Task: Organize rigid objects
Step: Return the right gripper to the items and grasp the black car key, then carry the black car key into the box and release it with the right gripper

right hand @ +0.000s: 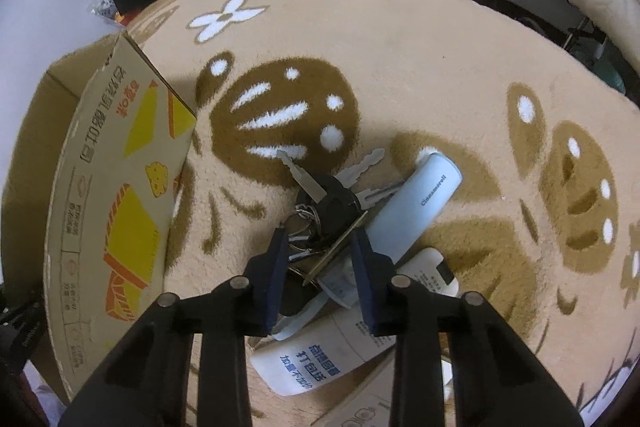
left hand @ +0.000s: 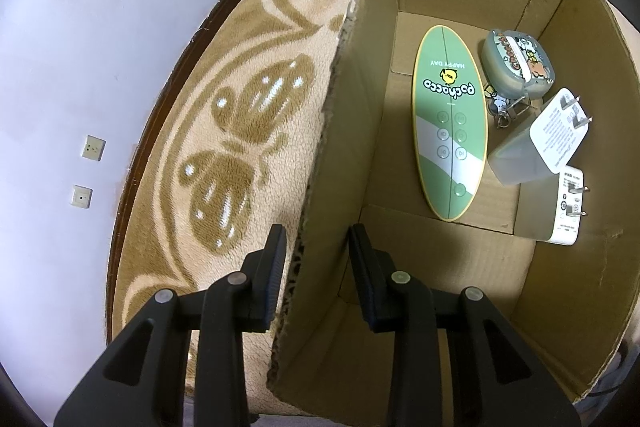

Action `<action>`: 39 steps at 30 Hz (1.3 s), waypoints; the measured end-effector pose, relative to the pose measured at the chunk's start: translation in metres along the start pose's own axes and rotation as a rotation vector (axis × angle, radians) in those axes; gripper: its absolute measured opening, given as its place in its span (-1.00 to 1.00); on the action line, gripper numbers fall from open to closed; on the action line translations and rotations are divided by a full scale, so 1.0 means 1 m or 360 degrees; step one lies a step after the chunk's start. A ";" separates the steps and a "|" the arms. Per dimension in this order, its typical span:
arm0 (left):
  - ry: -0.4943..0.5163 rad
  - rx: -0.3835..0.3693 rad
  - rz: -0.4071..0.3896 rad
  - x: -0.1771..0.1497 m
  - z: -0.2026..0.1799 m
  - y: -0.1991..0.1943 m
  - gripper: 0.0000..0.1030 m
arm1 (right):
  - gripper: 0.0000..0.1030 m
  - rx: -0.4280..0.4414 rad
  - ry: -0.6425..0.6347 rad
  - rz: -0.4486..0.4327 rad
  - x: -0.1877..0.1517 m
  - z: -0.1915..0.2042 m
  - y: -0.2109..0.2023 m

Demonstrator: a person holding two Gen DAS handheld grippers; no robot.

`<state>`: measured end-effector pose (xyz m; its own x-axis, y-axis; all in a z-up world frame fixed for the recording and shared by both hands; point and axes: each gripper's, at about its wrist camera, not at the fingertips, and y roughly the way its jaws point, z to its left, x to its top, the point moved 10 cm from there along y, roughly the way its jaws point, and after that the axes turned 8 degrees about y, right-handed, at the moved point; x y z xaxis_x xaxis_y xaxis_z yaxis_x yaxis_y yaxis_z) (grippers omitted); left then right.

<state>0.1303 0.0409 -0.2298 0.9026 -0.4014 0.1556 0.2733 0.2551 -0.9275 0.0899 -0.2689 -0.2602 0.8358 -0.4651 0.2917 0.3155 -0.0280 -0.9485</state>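
On a beige carpet with brown butterfly motifs [right hand: 420, 67], the right gripper [right hand: 320, 259] hangs low over a bunch of metal keys on a black fob [right hand: 332, 199], its blue-padded fingers parted to either side of the key rings and not closed on anything. A pale blue cylindrical tube [right hand: 416, 211] lies touching the bunch at about two o'clock, with a white charger-like block [right hand: 432, 267] just beside it at four o'clock. The left gripper [left hand: 318, 267] straddles the near wall of the open brown cardboard box [left hand: 352, 107], fingers apart, one outside and one inside, seemingly steadying it. Already in the box are a green oval remote control with a cartoon print [left hand: 450, 119], a grey-green cartoon-printed case [left hand: 516, 63] and two white plug adapters [left hand: 556, 131], grouped toward three o'clock. For a clean pick, the right fingers would best pinch the solid black fob, not the loose rings, keeping clear of the tube so it is not dragged along.
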 end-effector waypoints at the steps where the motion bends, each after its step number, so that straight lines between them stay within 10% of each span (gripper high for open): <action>1: 0.0001 0.0002 0.0000 0.000 0.000 0.000 -0.38 | -0.59 -0.0030 -0.0013 -0.0007 0.000 0.000 0.000; 12: 0.0008 0.0011 0.0002 0.001 0.000 0.000 -0.37 | -0.91 -0.0056 0.0031 -0.0121 0.003 0.002 -0.005; 39: 0.0013 0.0018 0.0001 0.001 -0.001 -0.002 -0.35 | -0.91 0.0297 -0.0177 -0.0731 0.042 0.078 -0.126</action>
<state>0.1300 0.0394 -0.2283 0.9000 -0.4084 0.1524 0.2766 0.2650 -0.9237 0.1206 -0.2158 -0.1187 0.6312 -0.3448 0.6947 0.7284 -0.0443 -0.6838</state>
